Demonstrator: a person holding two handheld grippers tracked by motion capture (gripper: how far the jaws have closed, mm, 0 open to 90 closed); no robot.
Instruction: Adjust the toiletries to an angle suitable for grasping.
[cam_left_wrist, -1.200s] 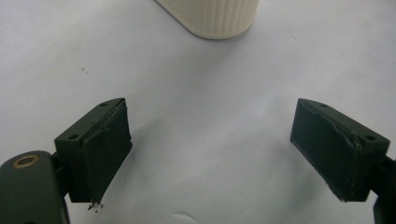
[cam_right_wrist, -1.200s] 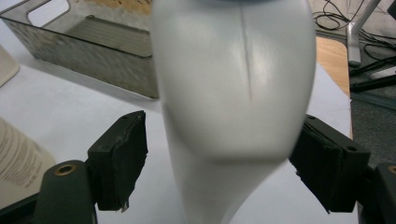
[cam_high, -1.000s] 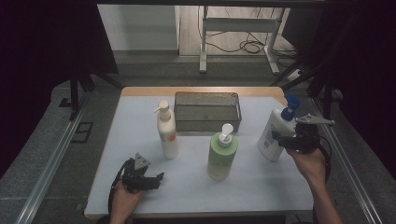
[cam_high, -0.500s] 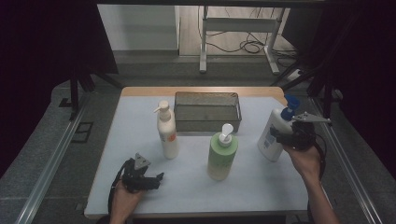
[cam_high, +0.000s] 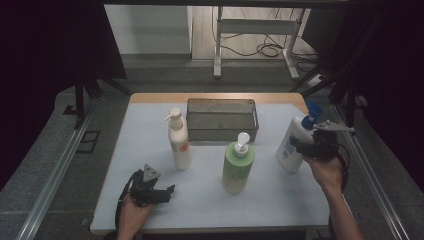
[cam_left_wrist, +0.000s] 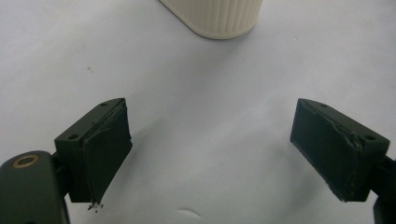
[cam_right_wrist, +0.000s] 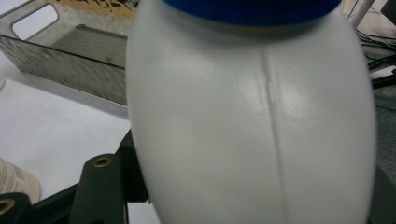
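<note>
R claw had just been closing & gripped the white bottle w/ blue cap, upright at the counter's right edge, bottle between its jaws. L claw rested on the counter near the front, jaws wide open, nothing btwn them, cream pump bottle just beyond.

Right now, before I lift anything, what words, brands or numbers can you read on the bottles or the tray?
Nothing reads as text.
White bottle with blue cap: bluish label, too blurred to read.
Cream pump bottle: orange label patch, too small to read.
Green pump bottle: no legible print.
Metal tray: no marking visible.
Label edge at the right gripper view's lower left: print blurred.
</note>
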